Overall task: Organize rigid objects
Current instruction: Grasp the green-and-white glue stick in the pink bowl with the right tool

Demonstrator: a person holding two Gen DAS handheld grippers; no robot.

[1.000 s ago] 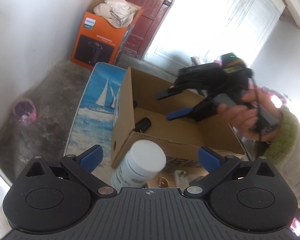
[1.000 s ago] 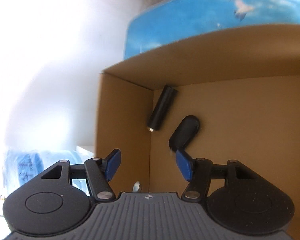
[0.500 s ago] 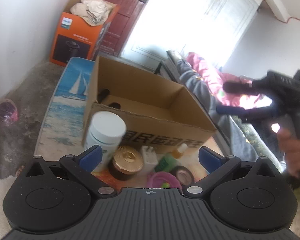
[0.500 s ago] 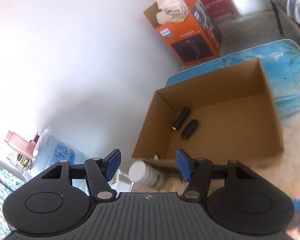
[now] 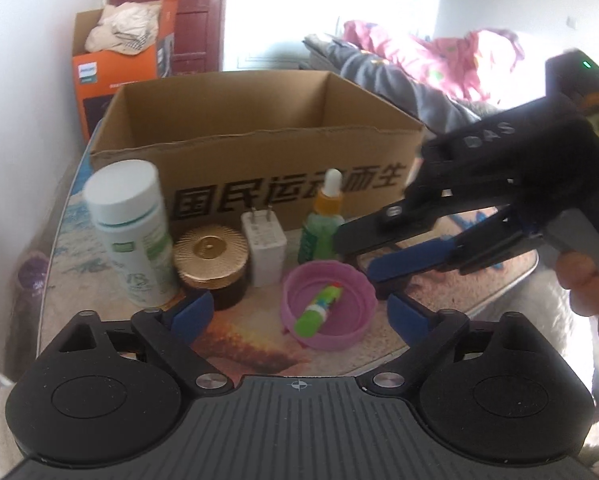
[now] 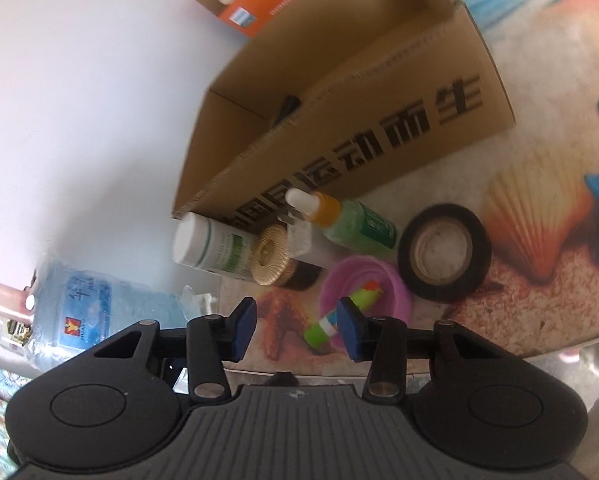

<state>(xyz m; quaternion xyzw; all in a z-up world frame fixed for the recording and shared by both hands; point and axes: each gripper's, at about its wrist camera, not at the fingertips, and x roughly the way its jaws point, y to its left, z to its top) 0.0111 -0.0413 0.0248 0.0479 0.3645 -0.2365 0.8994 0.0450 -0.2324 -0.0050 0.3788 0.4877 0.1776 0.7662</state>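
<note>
An open cardboard box (image 5: 259,148) stands on the beach-print table. In front of it stand a white bottle (image 5: 131,232), a gold-lidded jar (image 5: 211,256), a white plug (image 5: 263,244) and a green dropper bottle (image 5: 321,224). A pink lid (image 5: 295,300) holds a green glue stick (image 5: 319,308). My left gripper (image 5: 299,310) hovers just short of the pink lid, its jaws closing and still wide, gripping nothing. My right gripper (image 5: 357,256) reaches in from the right above the lid's far rim. In its own view the right gripper (image 6: 295,332) is closing with nothing between the pads. A black tape roll (image 6: 443,252) lies beside the lid (image 6: 383,276).
A dark item (image 6: 287,108) lies inside the box. An orange carton (image 5: 115,64) with cloth stands behind the table by the wall. Bedding (image 5: 419,64) lies at the right. A water jug (image 6: 87,312) sits below the table's near edge. A hand (image 5: 591,288) holds the right gripper.
Both grippers have drawn back from over the box and dropped toward the items in front of it. The right gripper swung in over the pink lid. Both pairs of jaws have narrowed.
</note>
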